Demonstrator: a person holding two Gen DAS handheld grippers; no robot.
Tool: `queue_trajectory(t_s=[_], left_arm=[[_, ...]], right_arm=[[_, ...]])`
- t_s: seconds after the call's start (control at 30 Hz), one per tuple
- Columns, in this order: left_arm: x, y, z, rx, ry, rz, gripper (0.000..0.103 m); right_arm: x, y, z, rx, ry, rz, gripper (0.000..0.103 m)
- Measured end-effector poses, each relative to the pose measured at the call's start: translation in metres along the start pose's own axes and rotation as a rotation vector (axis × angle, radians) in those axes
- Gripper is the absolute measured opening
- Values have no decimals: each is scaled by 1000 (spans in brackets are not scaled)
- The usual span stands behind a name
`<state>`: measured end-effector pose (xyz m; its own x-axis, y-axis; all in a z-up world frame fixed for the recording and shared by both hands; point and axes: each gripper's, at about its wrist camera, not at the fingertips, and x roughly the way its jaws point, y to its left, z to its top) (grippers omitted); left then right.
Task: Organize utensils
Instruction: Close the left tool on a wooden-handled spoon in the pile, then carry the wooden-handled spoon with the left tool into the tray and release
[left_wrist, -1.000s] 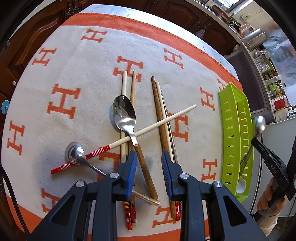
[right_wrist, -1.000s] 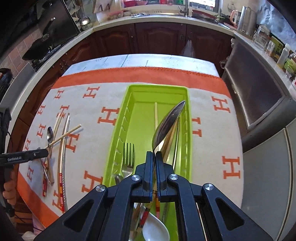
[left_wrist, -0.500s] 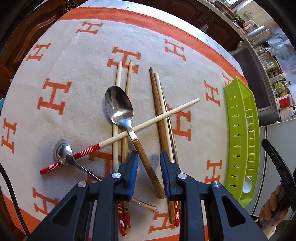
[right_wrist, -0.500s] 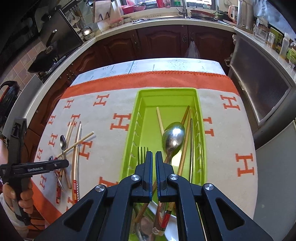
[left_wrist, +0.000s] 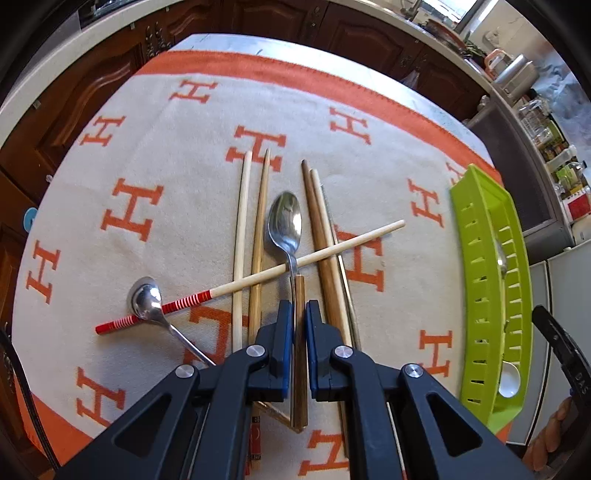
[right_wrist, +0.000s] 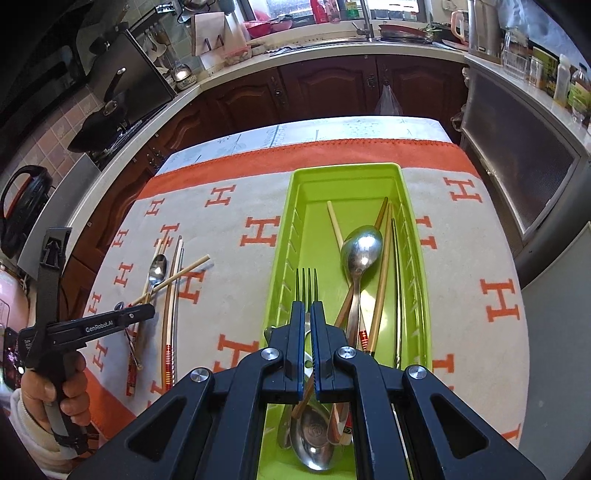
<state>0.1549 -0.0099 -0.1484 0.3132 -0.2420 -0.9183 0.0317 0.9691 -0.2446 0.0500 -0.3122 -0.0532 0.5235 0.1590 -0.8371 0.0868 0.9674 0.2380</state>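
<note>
Left gripper (left_wrist: 300, 321): jaws just closed onto wooden handle of spoon (left_wrist: 286, 221), lying amid chopsticks (left_wrist: 317, 254) mid-cloth. Right gripper (right_wrist: 307, 321): jaws together, empty, above green tray (right_wrist: 280, 258) near table's right edge.

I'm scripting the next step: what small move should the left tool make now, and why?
Probably lift straight up. The left tool has just closed on the wooden-handled spoon, whose neck crosses the red-striped chopstick; dragging sideways may scatter the pile. Then carry it to the green tray.
</note>
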Motion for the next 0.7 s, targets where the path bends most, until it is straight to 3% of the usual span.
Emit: queue_trajectory(t_s=[0.43,0.7], left_arm=[[-58,-39,0,62,-54,-184,5],[-66,-106,11,138,-90,-263,5]], right_arm=[[-10,-28,-13,87,-23,30,3],[-26,-44,-17,132,-68,30,3]])
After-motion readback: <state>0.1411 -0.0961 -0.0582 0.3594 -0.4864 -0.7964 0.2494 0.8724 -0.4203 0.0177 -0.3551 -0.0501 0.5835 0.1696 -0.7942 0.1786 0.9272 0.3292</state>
